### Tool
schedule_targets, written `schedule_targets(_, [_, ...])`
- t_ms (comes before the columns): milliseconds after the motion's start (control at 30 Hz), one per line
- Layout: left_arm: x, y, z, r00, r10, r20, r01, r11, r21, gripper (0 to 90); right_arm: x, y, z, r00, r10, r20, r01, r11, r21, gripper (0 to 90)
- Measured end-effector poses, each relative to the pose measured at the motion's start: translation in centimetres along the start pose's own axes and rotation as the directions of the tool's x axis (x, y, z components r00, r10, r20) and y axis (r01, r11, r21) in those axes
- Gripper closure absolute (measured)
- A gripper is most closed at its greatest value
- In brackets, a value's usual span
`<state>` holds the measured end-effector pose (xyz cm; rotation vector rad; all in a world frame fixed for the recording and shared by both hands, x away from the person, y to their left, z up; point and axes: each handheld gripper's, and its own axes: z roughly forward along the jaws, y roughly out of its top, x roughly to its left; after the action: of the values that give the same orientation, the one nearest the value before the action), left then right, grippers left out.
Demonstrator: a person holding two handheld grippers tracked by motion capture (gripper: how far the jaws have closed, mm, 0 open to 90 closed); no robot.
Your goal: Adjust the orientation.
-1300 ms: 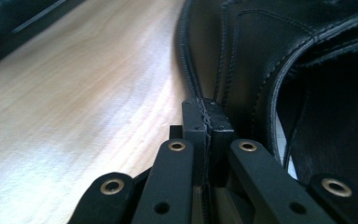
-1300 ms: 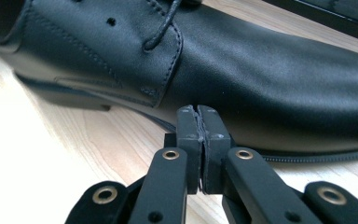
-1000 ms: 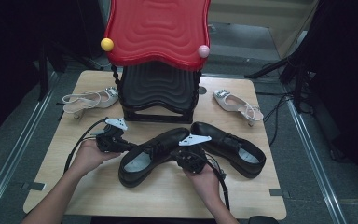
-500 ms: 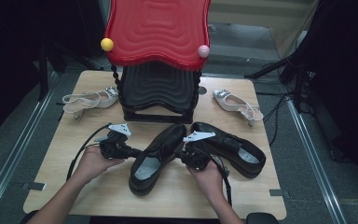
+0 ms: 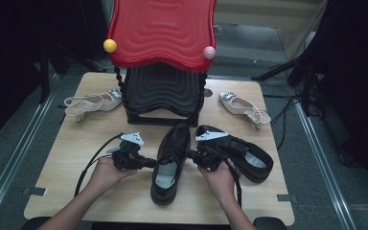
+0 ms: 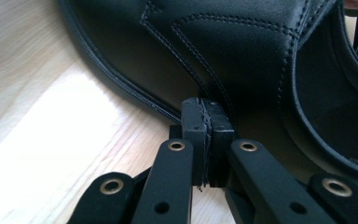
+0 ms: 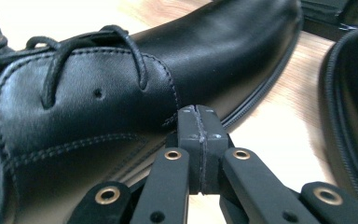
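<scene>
Here, 1 black shoe [image 5: 170, 163] lies mid-table near the front edge, toe pointing far toward the red-topped rack [image 5: 162, 57], with a 2nd shoe [image 5: 239, 153] just to its right. Left gripper [image 5: 149, 163] presses the shoe's left flank, jaws shut together, nothing between them. Right gripper [image 5: 190, 154] meets the right flank below the laces [image 7: 88, 51], jaws likewise pressed together.
</scene>
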<state>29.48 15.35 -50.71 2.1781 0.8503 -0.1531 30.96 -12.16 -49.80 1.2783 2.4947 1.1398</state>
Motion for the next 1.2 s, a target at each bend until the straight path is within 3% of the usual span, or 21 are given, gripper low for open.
schedule_targets(433, [-1.8,0.7,2.3,0.9993,0.027,0.027,-0.027,0.9994,-0.023,86.8,-1.3,0.6,-0.5,0.9985,0.017,0.051,-0.017,1.000,-0.015,90.0])
schedule_targets(700, [-1.1,1.0,0.4,0.9996,0.028,-0.001,-0.028,0.9992,-0.030,61.2,-1.5,0.4,-1.6,0.9993,0.031,0.020,-0.031,0.999,-0.018,83.4])
schedule_targets(767, [-0.9,1.2,-0.2,0.9997,0.026,0.003,-0.025,0.9990,-0.036,57.7,-1.5,0.5,-2.2,0.9994,0.033,0.014,-0.032,0.999,-0.024,80.7])
schedule_targets(833, [-0.7,1.3,-1.0,0.9994,0.029,-0.019,-0.030,0.9983,-0.049,56.1,-1.4,0.5,-3.0,0.9993,0.035,0.015,-0.034,0.999,-0.040,77.0])
schedule_targets(900, [-0.6,1.5,-1.8,0.9991,0.030,-0.031,-0.032,0.9975,-0.063,56.9,-1.3,0.5,-3.9,0.9987,0.050,0.006,-0.050,0.998,-0.048,72.2])
schedule_targets(1067, [-0.3,2.1,-3.4,0.9970,0.053,-0.055,-0.057,0.9960,-0.069,82.6,-0.7,0.6,-5.9,0.9977,0.063,-0.025,-0.065,0.996,-0.059,69.4])
schedule_targets(1200, [0.0,2.8,-4.3,0.9979,0.051,-0.038,-0.054,0.9958,-0.074,87.4,0.4,0.9,-6.6,0.9964,0.058,-0.061,-0.061,0.997,-0.052,68.4])
